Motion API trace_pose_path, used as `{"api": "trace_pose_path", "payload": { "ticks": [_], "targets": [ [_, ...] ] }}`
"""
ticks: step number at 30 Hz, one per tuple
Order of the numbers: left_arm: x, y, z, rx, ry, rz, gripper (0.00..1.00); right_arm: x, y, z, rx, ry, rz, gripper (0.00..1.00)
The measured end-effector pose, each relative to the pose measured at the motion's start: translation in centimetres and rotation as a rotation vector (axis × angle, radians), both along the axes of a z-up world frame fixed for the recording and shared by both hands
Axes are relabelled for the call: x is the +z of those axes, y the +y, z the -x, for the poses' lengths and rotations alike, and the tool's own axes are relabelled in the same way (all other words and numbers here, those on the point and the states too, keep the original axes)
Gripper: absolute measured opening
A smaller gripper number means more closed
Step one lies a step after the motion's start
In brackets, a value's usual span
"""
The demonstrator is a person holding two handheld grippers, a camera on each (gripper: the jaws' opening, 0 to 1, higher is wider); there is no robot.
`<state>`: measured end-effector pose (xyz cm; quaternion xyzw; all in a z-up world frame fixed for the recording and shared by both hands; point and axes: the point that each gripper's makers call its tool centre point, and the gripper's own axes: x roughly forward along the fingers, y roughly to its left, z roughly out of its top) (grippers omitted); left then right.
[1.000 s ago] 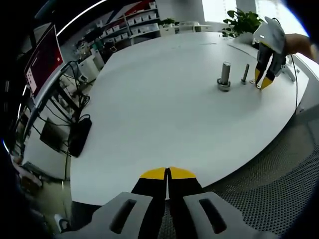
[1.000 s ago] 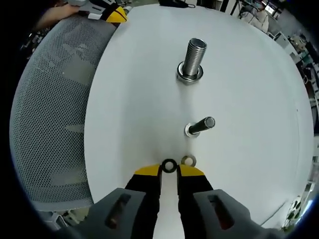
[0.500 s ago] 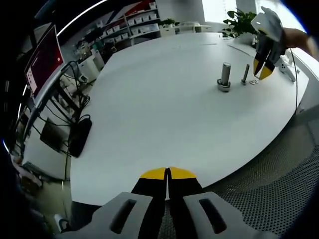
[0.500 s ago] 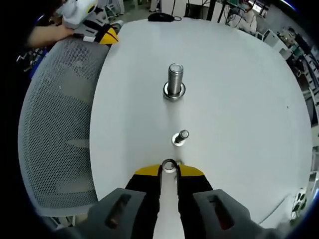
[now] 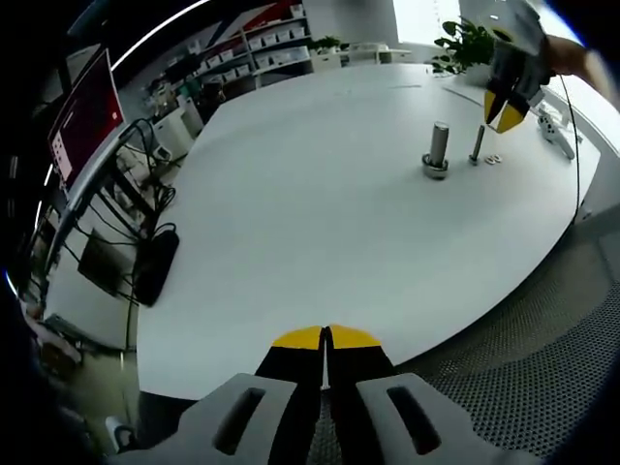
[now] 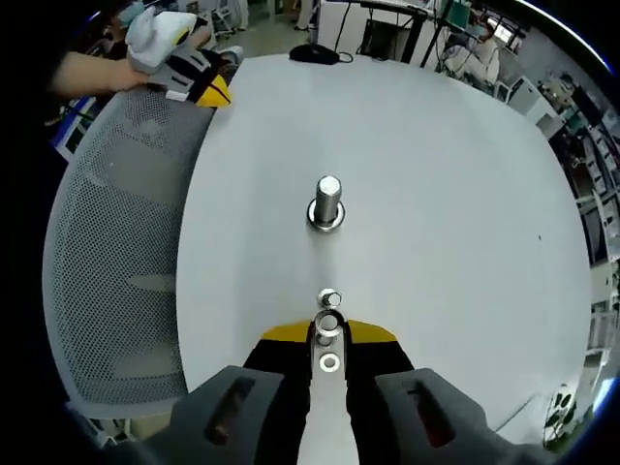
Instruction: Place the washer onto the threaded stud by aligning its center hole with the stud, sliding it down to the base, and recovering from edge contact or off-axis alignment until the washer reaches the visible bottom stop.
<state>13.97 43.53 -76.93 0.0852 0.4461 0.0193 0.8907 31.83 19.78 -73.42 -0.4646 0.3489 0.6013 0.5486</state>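
No text can be read; distant shelves perhaps too blurred.

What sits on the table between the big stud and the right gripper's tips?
In the right gripper view, the small stud stands between the big stud and the right gripper, with bare white table around it.

tabletop (image 5: 320, 213): white, round-edged
on it: large threaded stud (image 6: 326, 201), small stud (image 5: 478, 142), loose washers (image 5: 492, 159)

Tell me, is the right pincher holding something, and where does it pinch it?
Yes. The right gripper pinches a small washer by its outer edges, above the thin stud. The left gripper is shut and holds nothing.
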Motion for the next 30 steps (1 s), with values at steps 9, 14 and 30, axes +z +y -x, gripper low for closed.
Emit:
{"api": "trace_pose_path", "payload": {
  "ticks": [9,14,30],
  "targets": [
    [0.1,0.0,0.0,0.001,-0.006,-0.001,0.00,-0.1,1.3,0.0,0.031,-0.011,0.008,0.12],
    [0.1,0.0,-0.1,0.002,-0.009,0.001,0.00,-0.5,1.4,0.0,0.045,-0.010,0.031,0.12],
    [0.2,0.1,-0.2,0.004,-0.021,0.004,0.00,-2.9,1.4,-0.4,0.034,0.016,0.084,0.12]
  ]
}}
